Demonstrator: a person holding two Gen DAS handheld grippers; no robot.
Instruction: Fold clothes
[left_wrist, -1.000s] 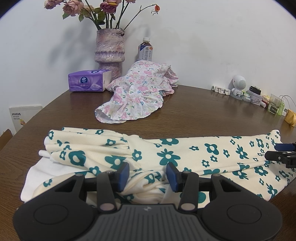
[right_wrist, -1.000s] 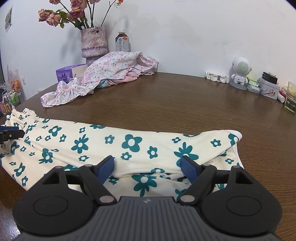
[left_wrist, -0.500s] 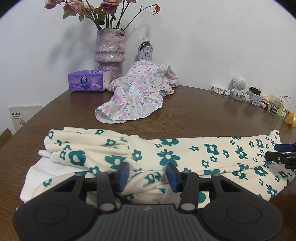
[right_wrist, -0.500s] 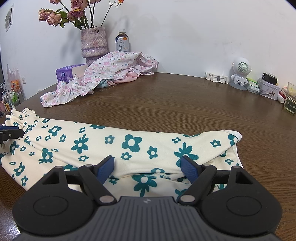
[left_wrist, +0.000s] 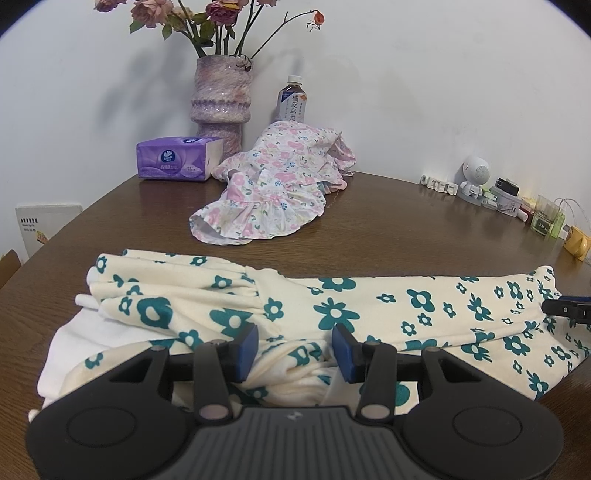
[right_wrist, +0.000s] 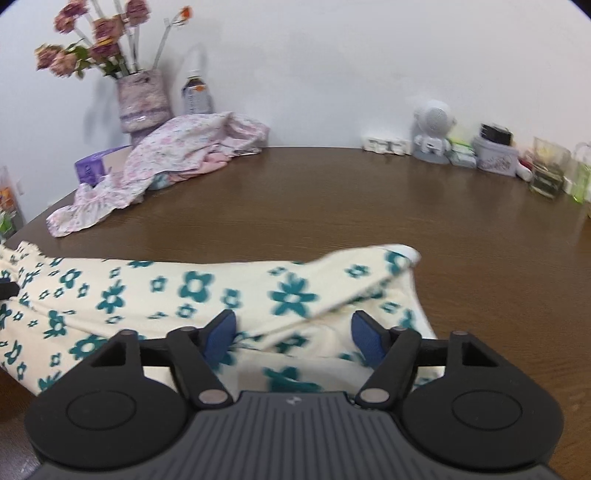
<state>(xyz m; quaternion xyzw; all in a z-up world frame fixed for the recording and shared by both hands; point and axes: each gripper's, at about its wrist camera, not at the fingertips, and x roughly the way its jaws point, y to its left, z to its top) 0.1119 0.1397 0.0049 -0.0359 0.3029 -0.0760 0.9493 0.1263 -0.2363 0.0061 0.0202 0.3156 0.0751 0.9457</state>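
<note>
**Both tongs at the near edge of the cream dress**

The cream dress w/ teal flowers (left_wrist: 332, 306) lies stretched across the near part of the brown surface (left_wrist: 406, 229), one end bunched on my left, the other reaching my right side.

My left tongs (left_wrist: 294, 350) sit low over the bunched bit. Jaws are at a narrow-ish gap w/ a rumpled fold of the dress between them; can't tell if the pads really press it.

My right tongs (right_wrist: 293, 334) are at the other end of the dress (right_wrist: 192, 291), near its far corner. Jaws wider, closing right now, fabric between them, pads not on it yet. That view is blurred.

Further back: a pink flowered garment (left_wrist: 273, 188) in a heap, well apart from the dress. Behind it, by the wall, a purple vase w/ flowers (left_wrist: 221, 99), a drink bottle (left_wrist: 292, 99) and a purple tissue pack (left_wrist: 177, 158). Small white robot figure (left_wrist: 474, 177) and other bits along the wall on the right.
</note>
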